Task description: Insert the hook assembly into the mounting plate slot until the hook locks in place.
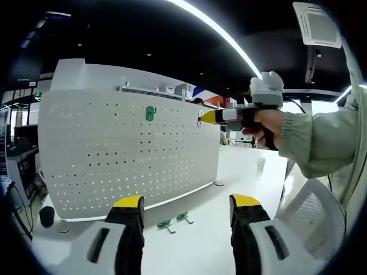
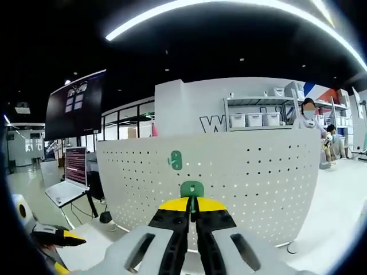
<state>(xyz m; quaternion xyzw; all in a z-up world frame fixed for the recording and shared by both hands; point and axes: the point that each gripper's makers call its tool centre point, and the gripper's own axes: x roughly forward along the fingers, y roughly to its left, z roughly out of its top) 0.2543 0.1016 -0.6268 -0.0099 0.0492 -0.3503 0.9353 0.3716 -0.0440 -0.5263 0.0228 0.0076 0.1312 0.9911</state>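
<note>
Holding a green hook (image 2: pixel 191 189) pinched, the right gripper (image 2: pixel 192 213) faces the pegboard (image 2: pixel 241 177); one hook (image 2: pixel 175 160) hangs near its top edge; left gripper (image 1: pixel 186 209) spread, empty; two spare hooks (image 1: pixel 174 222) remain on the worktop (image 1: pixel 206 240).

We see a white pegboard (image 1: pixel 126 154) patterned with a regular grid of small dark holes; on it, a green hook (image 1: pixel 151 113). Two further green hooks (image 1: pixel 174 221) lie on the white counter (image 1: pixel 195 240). The left gripper (image 1: pixel 186 215) has a pale grey body and black jaws tipped in yellow. The right gripper (image 2: pixel 192 213) shows the same grey, black and yellow scheme, its jaws closed on another green hook (image 2: pixel 191 190). We note a pale green sleeve (image 1: pixel 318 137), a black ceiling (image 2: pixel 172 51) with white light strips, and a dark screen (image 2: pixel 74 105).
</note>
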